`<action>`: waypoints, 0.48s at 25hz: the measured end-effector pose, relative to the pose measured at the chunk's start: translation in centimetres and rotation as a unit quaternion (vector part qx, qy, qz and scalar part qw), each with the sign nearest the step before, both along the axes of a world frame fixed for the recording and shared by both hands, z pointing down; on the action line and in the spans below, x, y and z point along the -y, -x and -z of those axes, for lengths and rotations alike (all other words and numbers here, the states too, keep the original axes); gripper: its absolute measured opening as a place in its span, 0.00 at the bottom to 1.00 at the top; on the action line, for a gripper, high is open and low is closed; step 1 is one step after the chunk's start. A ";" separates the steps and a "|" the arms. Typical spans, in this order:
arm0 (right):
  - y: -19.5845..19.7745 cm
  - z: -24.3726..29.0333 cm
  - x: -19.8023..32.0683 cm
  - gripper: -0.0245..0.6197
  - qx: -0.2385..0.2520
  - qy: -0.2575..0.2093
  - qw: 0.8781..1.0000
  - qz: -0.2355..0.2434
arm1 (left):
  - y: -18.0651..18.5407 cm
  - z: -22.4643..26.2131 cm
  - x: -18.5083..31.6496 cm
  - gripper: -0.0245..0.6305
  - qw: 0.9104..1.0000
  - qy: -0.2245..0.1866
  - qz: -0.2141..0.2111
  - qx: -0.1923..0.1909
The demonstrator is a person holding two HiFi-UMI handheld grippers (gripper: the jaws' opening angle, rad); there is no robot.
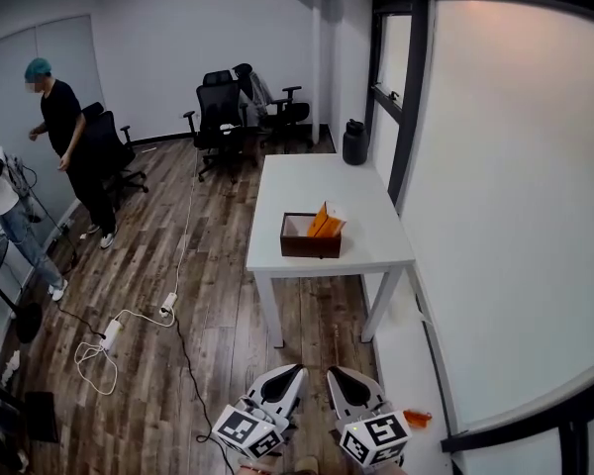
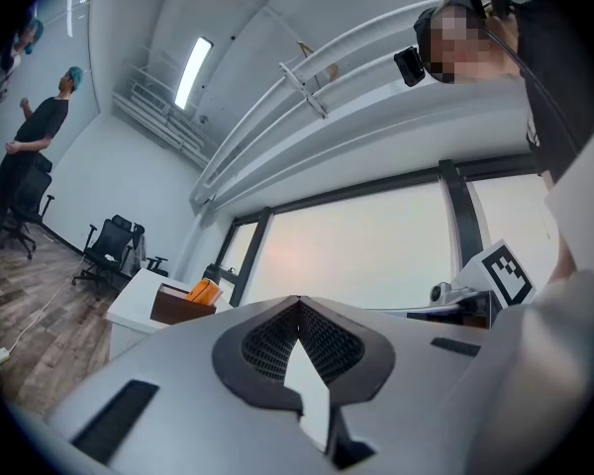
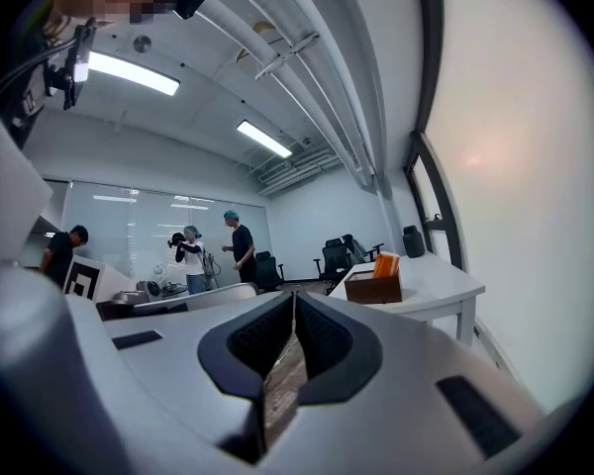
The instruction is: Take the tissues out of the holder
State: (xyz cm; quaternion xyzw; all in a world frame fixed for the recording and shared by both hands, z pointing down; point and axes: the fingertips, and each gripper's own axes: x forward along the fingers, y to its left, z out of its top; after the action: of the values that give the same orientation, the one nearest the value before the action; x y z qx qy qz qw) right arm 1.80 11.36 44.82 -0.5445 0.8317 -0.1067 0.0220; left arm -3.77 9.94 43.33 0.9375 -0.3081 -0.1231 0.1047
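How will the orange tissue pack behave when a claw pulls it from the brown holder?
The orange tissue pack leans tilted in the brown holder, so it probably sits loose and lifts easily. It looks small beside the holder, so it is likely light.

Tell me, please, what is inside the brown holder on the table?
An orange pack leans inside the holder, sticking up above its rim at the right. The holder's front wall covers the lower part of the pack and the floor inside.
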 end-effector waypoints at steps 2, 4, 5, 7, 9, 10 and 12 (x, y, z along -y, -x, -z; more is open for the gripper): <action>0.1 -0.2 1.1 0.05 0.002 0.001 1.000 -0.003 | 0.2 -0.1 1.1 0.04 1.000 0.006 0.001 0.001; 0.0 -0.1 2.0 0.05 0.004 0.000 1.000 -0.008 | 0.3 0.0 2.2 0.04 1.000 0.007 0.000 0.001; -0.1 -0.1 2.5 0.05 0.005 -0.001 1.000 -0.010 | 0.3 0.0 2.6 0.04 1.000 0.006 -0.001 0.001; -0.1 0.0 3.3 0.05 0.007 -0.003 1.000 -0.014 | 0.3 0.1 3.5 0.04 1.000 0.005 -0.002 -0.001; 0.0 0.1 3.6 0.05 0.009 -0.001 1.000 -0.014 | 0.4 0.2 3.9 0.04 1.000 0.007 -0.003 -0.002; 0.1 0.0 3.7 0.05 0.009 0.001 1.000 -0.014 | 0.4 0.2 4.0 0.04 1.000 0.007 -0.004 -0.002; 0.1 -0.1 4.0 0.05 0.011 0.004 1.000 -0.017 | 0.5 0.1 4.2 0.04 1.000 0.009 -0.006 -0.003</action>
State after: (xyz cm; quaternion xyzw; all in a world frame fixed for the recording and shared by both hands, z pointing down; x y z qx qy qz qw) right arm 1.65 7.37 44.89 -0.5571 0.8217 -0.1158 0.0308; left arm -4.29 5.77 43.19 0.9379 -0.3036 -0.1223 0.1150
